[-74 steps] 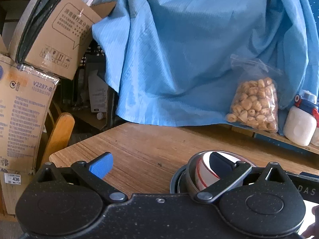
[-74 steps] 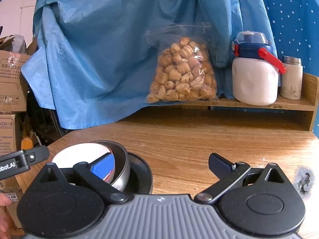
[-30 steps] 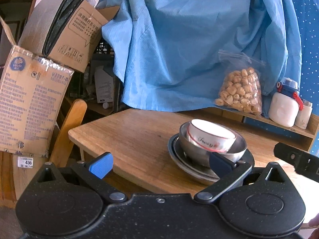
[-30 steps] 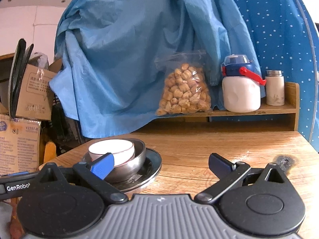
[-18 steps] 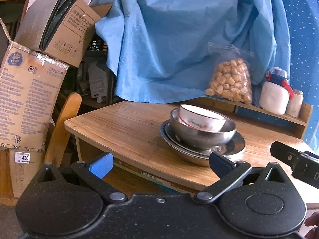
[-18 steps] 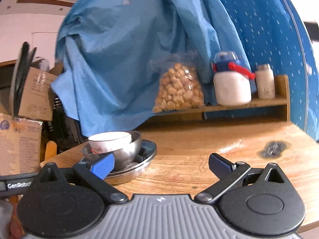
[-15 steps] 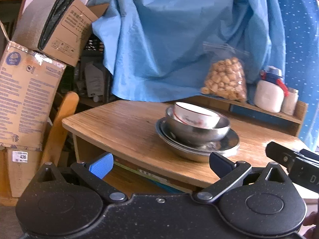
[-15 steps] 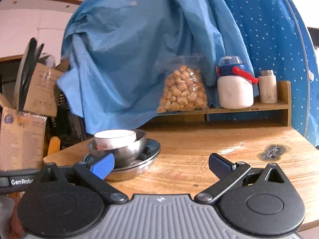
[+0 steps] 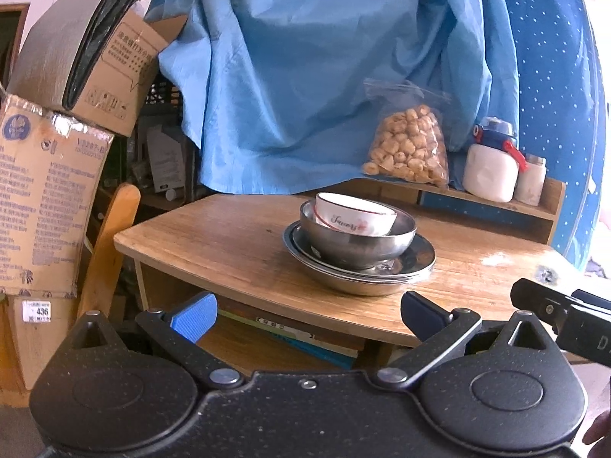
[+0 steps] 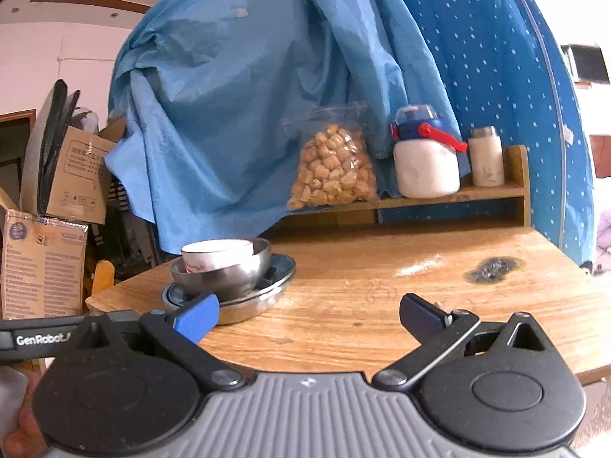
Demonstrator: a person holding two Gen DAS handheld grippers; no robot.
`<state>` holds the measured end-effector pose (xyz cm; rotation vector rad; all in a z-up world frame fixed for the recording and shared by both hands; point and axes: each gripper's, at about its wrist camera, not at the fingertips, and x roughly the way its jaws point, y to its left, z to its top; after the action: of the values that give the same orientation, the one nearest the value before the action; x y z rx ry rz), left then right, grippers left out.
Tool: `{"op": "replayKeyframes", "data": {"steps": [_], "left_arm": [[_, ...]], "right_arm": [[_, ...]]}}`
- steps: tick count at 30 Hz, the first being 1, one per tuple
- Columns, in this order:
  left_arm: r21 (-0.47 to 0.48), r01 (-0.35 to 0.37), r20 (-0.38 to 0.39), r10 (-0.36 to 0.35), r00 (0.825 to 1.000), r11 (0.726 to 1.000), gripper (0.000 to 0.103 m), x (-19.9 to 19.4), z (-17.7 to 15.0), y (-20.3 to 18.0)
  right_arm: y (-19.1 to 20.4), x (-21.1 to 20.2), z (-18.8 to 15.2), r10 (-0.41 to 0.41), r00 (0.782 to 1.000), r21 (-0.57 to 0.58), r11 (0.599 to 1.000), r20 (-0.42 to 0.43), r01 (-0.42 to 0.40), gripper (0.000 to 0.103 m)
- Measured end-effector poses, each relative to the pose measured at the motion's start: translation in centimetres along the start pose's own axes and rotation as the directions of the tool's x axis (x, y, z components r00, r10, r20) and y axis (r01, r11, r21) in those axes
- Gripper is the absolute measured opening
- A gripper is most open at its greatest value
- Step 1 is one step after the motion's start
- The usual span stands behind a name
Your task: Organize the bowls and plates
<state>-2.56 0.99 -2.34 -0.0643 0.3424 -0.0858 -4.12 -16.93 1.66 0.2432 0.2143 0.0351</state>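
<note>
A white ceramic bowl (image 9: 357, 214) (image 10: 217, 253) with a red rim line sits tilted inside a steel bowl (image 9: 355, 246) (image 10: 225, 273). That steel bowl rests on stacked steel plates (image 9: 414, 265) (image 10: 267, 284) on the wooden table (image 9: 214, 244) (image 10: 401, 267). My left gripper (image 9: 307, 315) is open and empty, held back off the table's front edge, below the stack. My right gripper (image 10: 308, 315) is open and empty too, at the front edge with the stack ahead on its left.
A bag of nuts (image 9: 408, 150) (image 10: 332, 168), a white jug (image 10: 425, 160) and a small flask (image 10: 485, 156) stand on a low shelf (image 10: 477, 191) at the table's back. Blue cloth (image 9: 324, 68) hangs behind. Cardboard boxes (image 9: 46, 198) and a wooden chair back (image 9: 109, 244) crowd the left. A burn mark (image 10: 492, 267) is on the table.
Both grippers have drawn back from the stack and lowered, from right over the bowls to the table's front edge. The bowls and plates have stayed put.
</note>
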Motion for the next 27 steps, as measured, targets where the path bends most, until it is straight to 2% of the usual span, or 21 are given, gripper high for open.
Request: {"op": "replayKeyframes", "data": {"steps": [7,17,27], "left_arm": [[-0.017,0.011,-0.007,-0.011,1.0,1.0,0.102,0.4,0.0,0.5],[-0.025,-0.01,-0.024,0.01,1.0,1.0,0.102,1.1,0.1,0.4],[-0.007,-0.011,-0.014,0.011,1.0,1.0,0.102,1.1,0.0,0.5]], "right_arm": [[-0.7,0.3,0.0,0.006,1.0,0.001,1.0,-0.026,-0.006,0.103],[-1.1,1.1,0.2,-0.014,0.998,0.022,1.0,-0.053,0.016,0.103],[-0.4,1.6,0.0,-0.005,0.998,-0.01,1.0,-0.059,0.005,0.103]]}}
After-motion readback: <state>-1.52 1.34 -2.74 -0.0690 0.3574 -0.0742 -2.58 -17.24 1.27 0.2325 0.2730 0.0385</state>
